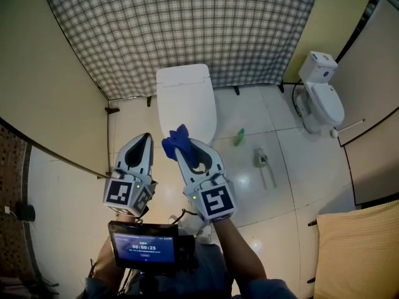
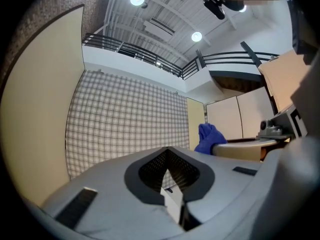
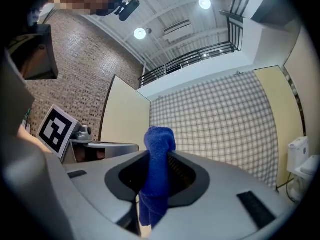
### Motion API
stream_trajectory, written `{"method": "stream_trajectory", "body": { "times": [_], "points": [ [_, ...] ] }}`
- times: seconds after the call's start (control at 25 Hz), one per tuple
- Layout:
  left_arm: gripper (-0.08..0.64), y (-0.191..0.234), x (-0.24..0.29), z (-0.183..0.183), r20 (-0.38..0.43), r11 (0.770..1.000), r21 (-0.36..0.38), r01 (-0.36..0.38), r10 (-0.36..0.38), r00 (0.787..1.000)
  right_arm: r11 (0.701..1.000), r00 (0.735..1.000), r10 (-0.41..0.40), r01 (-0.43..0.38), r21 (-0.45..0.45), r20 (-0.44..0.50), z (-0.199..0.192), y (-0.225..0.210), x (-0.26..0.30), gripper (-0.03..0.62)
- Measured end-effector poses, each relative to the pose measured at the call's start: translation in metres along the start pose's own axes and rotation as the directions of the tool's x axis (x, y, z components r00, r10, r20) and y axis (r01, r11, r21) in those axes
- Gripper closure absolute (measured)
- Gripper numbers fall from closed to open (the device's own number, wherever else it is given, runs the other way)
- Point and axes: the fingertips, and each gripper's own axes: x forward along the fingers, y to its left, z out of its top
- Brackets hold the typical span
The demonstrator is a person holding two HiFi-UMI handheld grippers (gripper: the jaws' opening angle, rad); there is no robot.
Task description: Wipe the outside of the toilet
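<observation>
While the right gripper (image 1: 179, 143) pinches a blue cloth (image 1: 177, 138), the toilet (image 1: 185, 95) stands ahead

Its jaws are closed on the cloth, which sticks up past their tips. Beside it, the left gripper (image 1: 144, 137) has its jaws together and holds nothing. The white toilet stands on the floor (image 1: 249, 179) against the checked wall (image 1: 187, 23), in front of both grippers.

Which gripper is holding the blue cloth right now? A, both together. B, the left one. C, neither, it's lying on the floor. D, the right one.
D: the right gripper has its jaws shut on the blue cloth, which sticks up past the tips, while the left gripper is shut with nothing between its jaws.
</observation>
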Motion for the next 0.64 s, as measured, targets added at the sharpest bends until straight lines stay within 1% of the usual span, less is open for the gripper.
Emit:
{"method": "stream_trajectory", "body": {
  "times": [0.12,0.16,0.28,0.32,0.36,0.52,0.64],
  "points": [
    [0.551,0.002,0.002,0.0,-0.006,1.0,-0.012,-0.001,0.001,1.0,1.0,1.0,-0.001,0.001,0.005,-0.005,-0.001,-0.001,0.004,0.499],
    [0.552,0.006,0.005,0.006,-0.006,1.0,-0.015,-0.004,0.004,1.0,1.0,1.0,-0.001,0.001,0.006,-0.008,0.005,-0.002,0.008,0.499],
    [0.551,0.018,0.019,0.04,-0.017,1.0,-0.014,0.002,-0.002,1.0,1.0,1.0,-0.007,0.007,0.015,-0.017,0.041,-0.006,0.025,0.499],
    [0.551,0.017,0.019,0.043,-0.018,1.0,-0.013,0.005,-0.005,1.0,1.0,1.0,-0.007,0.007,0.016,-0.017,0.044,-0.006,0.025,0.499],
    [0.551,0.014,0.016,0.039,-0.014,1.0,-0.011,0.006,-0.006,1.0,1.0,1.0,-0.005,0.005,0.011,-0.015,0.039,-0.005,0.022,0.499],
    [0.551,-0.008,0.002,0.002,-0.001,1.0,-0.014,0.007,-0.007,1.0,1.0,1.0,0.007,-0.007,-0.009,0.003,0.0,0.0,-0.001,0.499],
    [0.551,-0.013,-0.006,-0.019,-0.001,1.0,-0.006,0.003,-0.003,1.0,1.0,1.0,0.006,-0.006,-0.012,0.006,-0.018,0.002,-0.011,0.499]
  ]
}}
